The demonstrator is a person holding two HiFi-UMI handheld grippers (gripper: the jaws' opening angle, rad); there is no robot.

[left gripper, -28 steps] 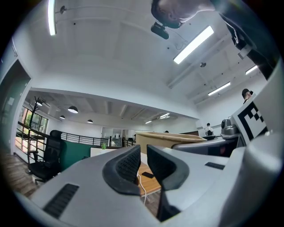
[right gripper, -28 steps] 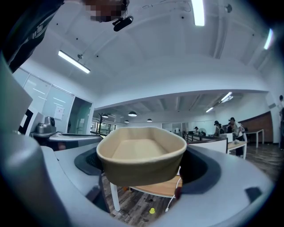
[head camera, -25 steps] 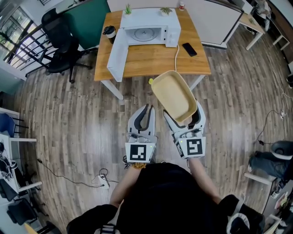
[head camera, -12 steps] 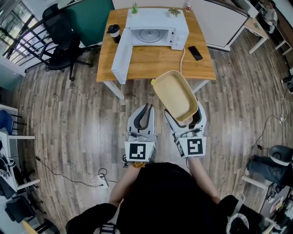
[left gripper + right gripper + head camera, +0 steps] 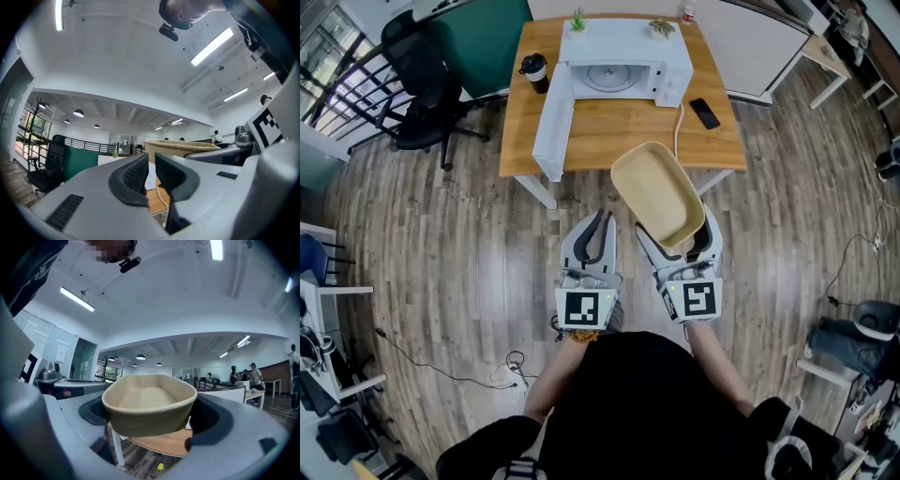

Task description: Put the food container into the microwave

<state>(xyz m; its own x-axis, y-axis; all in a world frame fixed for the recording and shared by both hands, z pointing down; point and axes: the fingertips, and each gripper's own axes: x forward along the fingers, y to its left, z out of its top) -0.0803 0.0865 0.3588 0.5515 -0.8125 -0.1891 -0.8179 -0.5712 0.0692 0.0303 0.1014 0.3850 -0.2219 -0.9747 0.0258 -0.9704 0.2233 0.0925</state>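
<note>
The tan, empty food container [image 5: 658,193] hangs in the air just short of the wooden table [image 5: 623,127], with my right gripper [image 5: 678,237] shut on its near end. In the right gripper view the container [image 5: 149,404] fills the space between the jaws. The white microwave [image 5: 623,62] stands at the table's far side, its door [image 5: 553,120] swung wide open toward me on the left. My left gripper [image 5: 596,236] is held beside the right one, shut with nothing in it; its pads [image 5: 136,176] almost touch.
A black phone [image 5: 705,113] lies on the table's right part and a dark cup [image 5: 533,70] stands left of the microwave. Two small plants sit on the microwave's top. A black office chair [image 5: 420,84] stands to the left; a white cabinet [image 5: 750,47] is behind on the right.
The table and microwave have drawn nearer in the head view, and the container's far end now overlaps the table's front edge. Both grippers keep their grip and spacing.
</note>
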